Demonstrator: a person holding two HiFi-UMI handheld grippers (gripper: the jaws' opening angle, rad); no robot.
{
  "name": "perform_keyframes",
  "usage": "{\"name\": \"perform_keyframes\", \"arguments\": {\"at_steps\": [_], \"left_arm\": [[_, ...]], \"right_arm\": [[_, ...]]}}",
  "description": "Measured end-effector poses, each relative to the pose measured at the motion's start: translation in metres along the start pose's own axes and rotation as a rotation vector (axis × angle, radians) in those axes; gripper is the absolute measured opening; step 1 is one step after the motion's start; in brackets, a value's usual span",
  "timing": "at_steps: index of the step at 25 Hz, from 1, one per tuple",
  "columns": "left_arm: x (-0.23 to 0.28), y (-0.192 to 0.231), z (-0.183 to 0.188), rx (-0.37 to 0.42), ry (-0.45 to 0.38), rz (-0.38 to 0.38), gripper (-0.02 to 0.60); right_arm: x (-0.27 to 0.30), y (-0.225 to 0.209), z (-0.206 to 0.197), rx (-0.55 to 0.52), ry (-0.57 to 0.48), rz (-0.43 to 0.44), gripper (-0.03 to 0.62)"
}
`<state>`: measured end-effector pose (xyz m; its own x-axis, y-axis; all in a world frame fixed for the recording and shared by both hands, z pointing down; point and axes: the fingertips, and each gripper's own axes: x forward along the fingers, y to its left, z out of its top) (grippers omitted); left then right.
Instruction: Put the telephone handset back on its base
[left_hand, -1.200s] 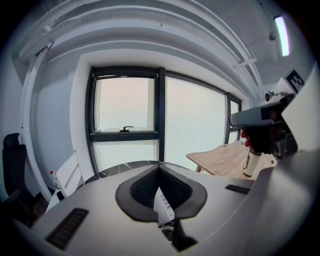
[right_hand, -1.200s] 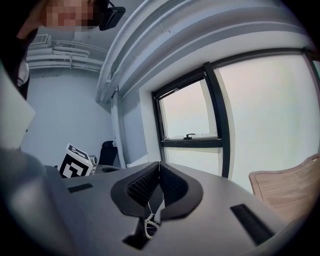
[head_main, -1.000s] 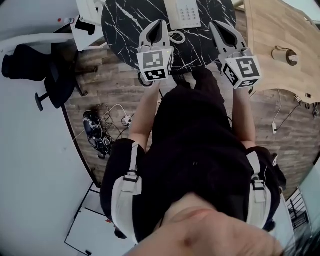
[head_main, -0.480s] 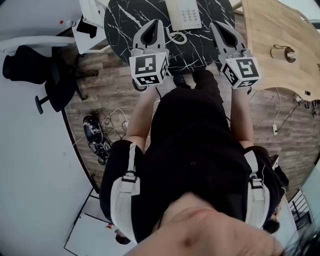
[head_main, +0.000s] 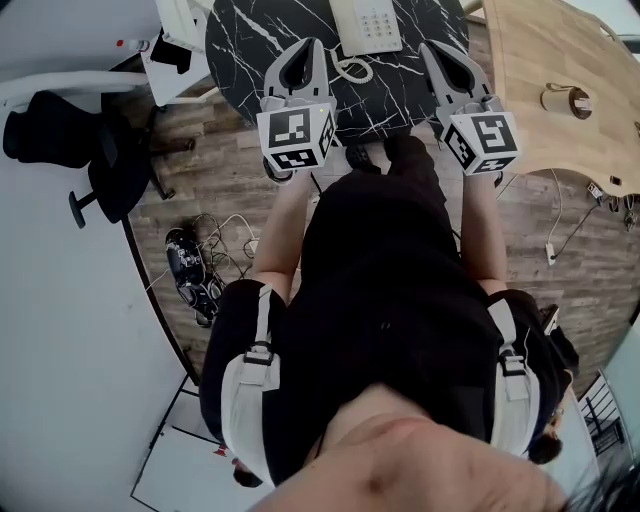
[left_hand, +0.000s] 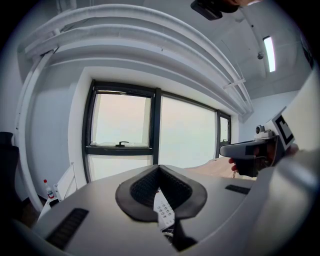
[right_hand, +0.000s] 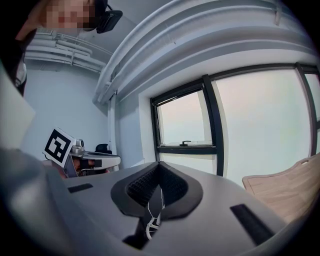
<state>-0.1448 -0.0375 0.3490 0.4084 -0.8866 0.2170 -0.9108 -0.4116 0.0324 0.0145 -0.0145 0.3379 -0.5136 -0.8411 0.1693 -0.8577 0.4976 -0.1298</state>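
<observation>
Telephone (head_main: 366, 25) on table (head_main: 250, 40), claws (head_main: 308, 50) (head_main: 430, 50) closed (both)

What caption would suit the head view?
Both shut, the left gripper and right gripper hover near the telephone on a marble table.

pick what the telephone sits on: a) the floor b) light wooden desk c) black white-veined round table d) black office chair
C: in the head view the telephone rests on the dark, white-veined round table, while the wooden desk stands apart to the right.
</observation>
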Motion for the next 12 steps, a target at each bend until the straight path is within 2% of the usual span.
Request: {"name": "perform_keyframes", "arguments": {"at_steps": [12], "left_arm": [[0.004, 0.0008, -0.0033, -0.009, 0.005, -0.001, 0.015]], "right_arm": [[0.0021, -0.0039, 0.0013, -0.005, -0.001, -0.006, 0.029]]}}
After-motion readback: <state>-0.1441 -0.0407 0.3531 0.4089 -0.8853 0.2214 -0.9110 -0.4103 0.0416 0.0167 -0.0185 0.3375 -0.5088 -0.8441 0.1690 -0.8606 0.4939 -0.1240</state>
